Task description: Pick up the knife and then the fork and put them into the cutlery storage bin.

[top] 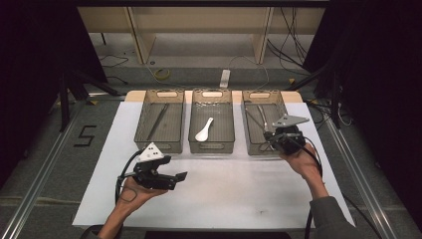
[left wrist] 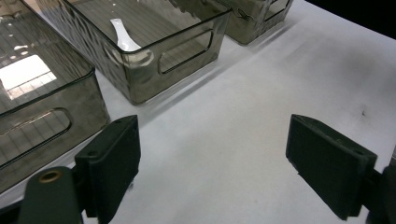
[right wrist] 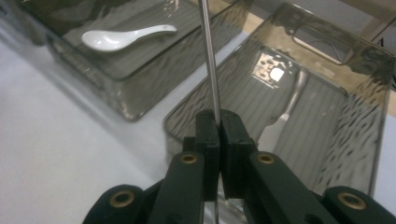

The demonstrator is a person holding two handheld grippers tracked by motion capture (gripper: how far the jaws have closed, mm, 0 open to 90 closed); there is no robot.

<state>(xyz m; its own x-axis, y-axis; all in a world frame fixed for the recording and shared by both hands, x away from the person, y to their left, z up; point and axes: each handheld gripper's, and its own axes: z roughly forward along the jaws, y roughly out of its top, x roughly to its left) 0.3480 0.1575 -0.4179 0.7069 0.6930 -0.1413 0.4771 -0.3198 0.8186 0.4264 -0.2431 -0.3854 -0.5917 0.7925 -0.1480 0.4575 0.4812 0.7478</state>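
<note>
White paper covers the table (top: 224,199); I've got the right gripper (right wrist: 218,122) clenched on a thin metal rod (right wrist: 208,56), its long axis upright, just over the right bin (right wrist: 373,140)'s near end. Left gripper (left wrist: 212,163), well left of that bin, gapes empty.

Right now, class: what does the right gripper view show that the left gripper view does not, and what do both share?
Right gripper view: shut jaws of the right gripper clamp a thin metal rod over the right bin, with a metal utensil inside. Left gripper view: the left gripper stands open over the white table, nothing between its jaws. Both: the white spoon in the middle bin.
</note>
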